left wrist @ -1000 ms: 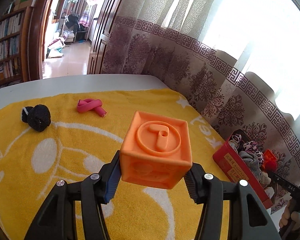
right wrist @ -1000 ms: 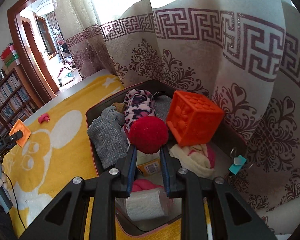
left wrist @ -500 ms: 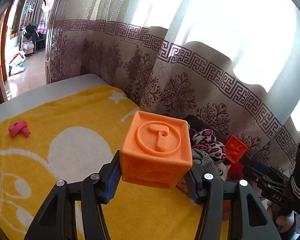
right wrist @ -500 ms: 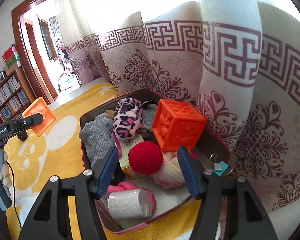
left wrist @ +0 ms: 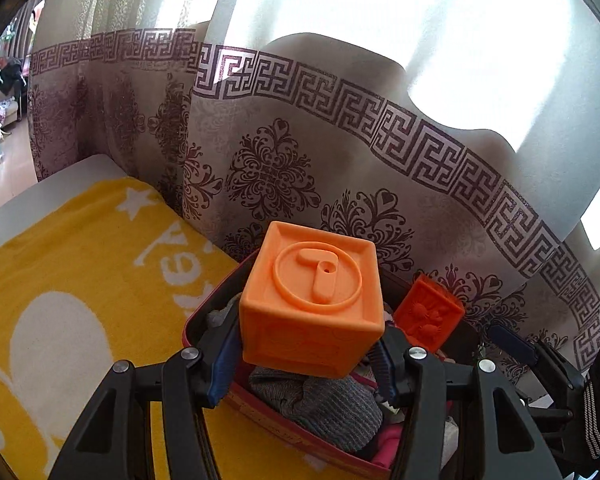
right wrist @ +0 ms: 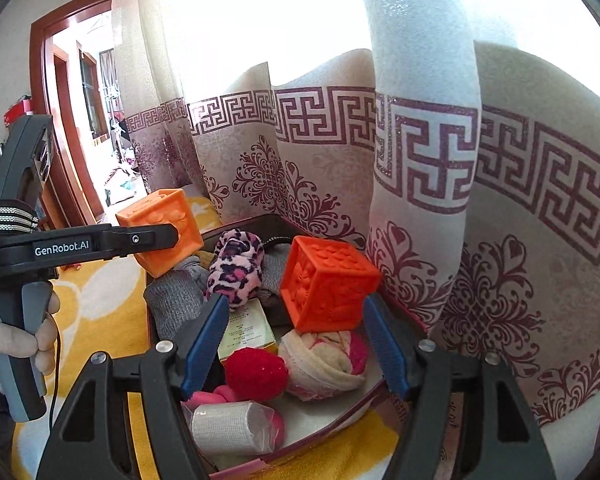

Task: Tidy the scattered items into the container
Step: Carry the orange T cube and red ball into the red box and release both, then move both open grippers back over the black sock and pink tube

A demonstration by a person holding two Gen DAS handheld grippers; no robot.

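Orange block pinched in left claw, directly above container; right claw spread, empty.

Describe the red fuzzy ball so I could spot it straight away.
Find the dark container on the yellow towel by the patterned curtain. At its near end, between the open right gripper fingers, lies the red ball, beside a rolled cream-and-pink sock. It is the only round, fuzzy, all-red thing there.

2 orange cubes, 1 red ball.
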